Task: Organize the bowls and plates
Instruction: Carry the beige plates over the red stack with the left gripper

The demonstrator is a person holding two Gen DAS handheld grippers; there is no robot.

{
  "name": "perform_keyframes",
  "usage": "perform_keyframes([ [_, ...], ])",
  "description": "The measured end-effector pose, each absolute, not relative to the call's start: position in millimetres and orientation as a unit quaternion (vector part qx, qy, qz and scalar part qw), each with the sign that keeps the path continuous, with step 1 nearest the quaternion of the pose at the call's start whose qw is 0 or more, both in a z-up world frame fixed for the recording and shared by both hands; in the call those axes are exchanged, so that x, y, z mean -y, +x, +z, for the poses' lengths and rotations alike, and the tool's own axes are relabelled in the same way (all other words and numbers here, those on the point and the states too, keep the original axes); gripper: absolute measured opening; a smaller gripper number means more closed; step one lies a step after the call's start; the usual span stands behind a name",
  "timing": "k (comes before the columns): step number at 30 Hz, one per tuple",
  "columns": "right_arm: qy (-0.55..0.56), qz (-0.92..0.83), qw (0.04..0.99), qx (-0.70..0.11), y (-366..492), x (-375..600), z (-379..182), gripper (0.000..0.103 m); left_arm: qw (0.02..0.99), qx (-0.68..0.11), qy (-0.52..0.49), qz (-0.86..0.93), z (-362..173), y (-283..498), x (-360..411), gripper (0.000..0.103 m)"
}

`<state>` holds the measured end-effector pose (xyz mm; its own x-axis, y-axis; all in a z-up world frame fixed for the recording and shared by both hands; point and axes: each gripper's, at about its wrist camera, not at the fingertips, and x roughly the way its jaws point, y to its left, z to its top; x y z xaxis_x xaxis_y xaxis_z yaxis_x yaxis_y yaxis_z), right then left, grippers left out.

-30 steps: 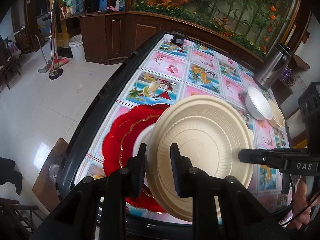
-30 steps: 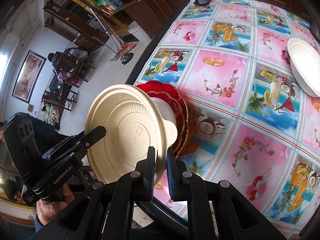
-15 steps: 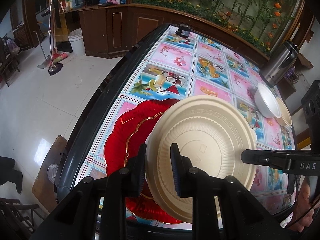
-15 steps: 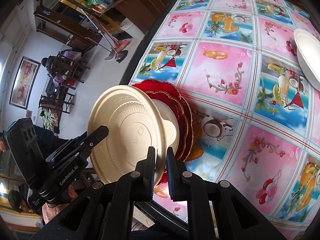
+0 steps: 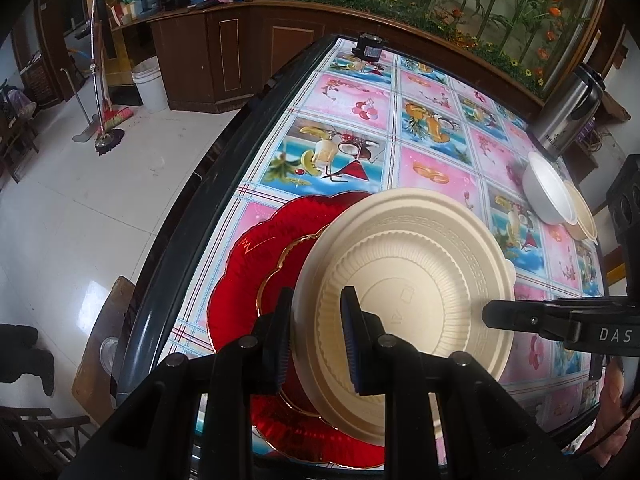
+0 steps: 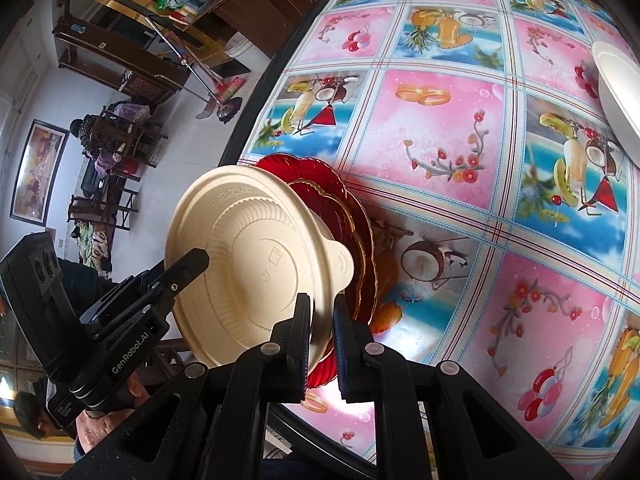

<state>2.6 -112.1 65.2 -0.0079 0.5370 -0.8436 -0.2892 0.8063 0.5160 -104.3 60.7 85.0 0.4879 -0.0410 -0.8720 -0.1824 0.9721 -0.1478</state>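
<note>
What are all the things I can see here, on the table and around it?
Cream plate: one, held upside down by both grippers over the red plates.
Red plates: two stacked, gold-edged, at the near table edge.
White bowl: one, far right of the table.
Cream dish: one, beside the white bowl, touching it.
Steel flask: one, silver and black, behind the bowl.
Small black device: one, far table end.
Tablecloth: one, pink and blue picture squares.
White bucket: one, on the floor by the wooden counter.
Broom: one, leaning near the bucket.
Left gripper: black, shut on the cream plate's rim.
Right gripper: black, shut on the opposite rim.
</note>
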Motion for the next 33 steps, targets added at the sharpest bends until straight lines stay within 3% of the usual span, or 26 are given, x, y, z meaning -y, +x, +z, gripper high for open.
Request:
perform_keyframes([
  [21,0.085,0.296,0.69,-0.655,4.7,103.6,55.6,0.014,0.853,-0.509,-0.107,0.048,77.4,-100.8,-63.7,0.021],
  [31,0.082,0.307,0.686,-0.655,4.1,100.8,55.4,0.015,0.857,-0.502,-0.106,0.052,79.7,-102.5,-62.4,0.041],
  [33,0.081,0.308,0.686,-0.654,3.8,100.8,55.2,0.015,0.857,-0.501,-0.105,0.053,80.2,-103.1,-62.3,0.041],
])
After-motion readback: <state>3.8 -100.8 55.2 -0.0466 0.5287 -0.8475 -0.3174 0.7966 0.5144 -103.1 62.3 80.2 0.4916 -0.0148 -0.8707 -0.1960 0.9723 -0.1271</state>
